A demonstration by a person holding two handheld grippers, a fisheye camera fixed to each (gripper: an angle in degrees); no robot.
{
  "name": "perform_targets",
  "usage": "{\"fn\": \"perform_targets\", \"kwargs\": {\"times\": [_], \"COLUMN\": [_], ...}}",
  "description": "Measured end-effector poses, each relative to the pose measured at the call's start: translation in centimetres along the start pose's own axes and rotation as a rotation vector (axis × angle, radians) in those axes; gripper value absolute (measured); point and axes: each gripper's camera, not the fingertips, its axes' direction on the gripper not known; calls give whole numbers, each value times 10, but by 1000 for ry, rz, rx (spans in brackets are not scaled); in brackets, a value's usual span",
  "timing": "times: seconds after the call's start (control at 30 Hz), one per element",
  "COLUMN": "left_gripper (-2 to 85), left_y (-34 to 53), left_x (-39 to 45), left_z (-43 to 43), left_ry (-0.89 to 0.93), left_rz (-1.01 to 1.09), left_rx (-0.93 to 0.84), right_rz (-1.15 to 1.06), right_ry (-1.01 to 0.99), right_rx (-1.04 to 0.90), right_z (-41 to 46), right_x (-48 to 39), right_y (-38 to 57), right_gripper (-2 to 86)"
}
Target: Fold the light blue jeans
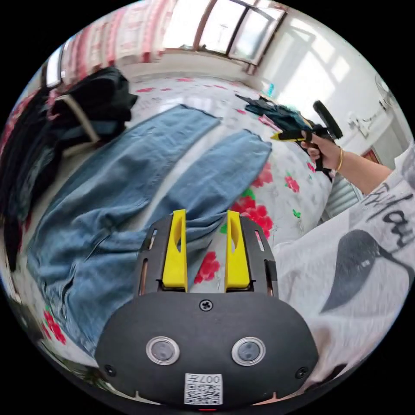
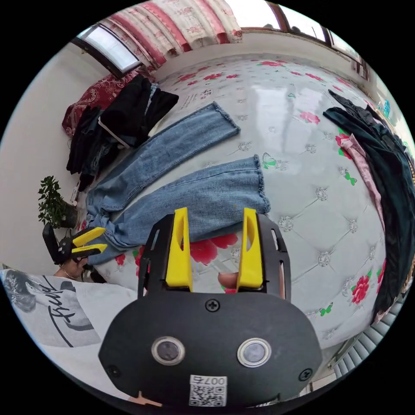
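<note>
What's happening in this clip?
A person holds a claw in each hand over a bed. The jeans lie spread flat with the legs apart, not yet folded. The left claw hangs open above a leg; the right claw is open near the hem, gripping nothing.

I'm getting bright daylight in both views, pouring in from the windows [image 1: 225,26], which blow out to near white. A pale glare stripe sits on the glossy bed cover [image 2: 281,103]. Shadows are soft and faint. The fisheye bends everything toward the black circular border. The left gripper view is slightly smeared by motion blur; the right gripper view is sharper.
</note>
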Motion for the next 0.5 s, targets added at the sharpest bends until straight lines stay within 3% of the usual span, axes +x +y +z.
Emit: {"fn": "perform_targets", "kwargs": {"times": [0.1,0.2,0.37,0.5], "left_gripper": [123,79,55,53], "left_y": [-12,-3,25,35], "left_x": [28,53,55,52], "left_z": [84,87,37,-8], "left_ry": [-96,-142,-22,24], "left_rz": [93,167,99,50], "left_rx": [-265,-300,-258,-208], "right_rz": [-66,-198,-470,-519], "right_ry": [71,149,232,215], "right_rx": [-10,-116,-225,-253], "right_z": [11,33,76,92], "right_x": [-3,-13,-43,-47], "right_y": [4,3,-6,-17], "right_gripper": [149,159,154,123]}}
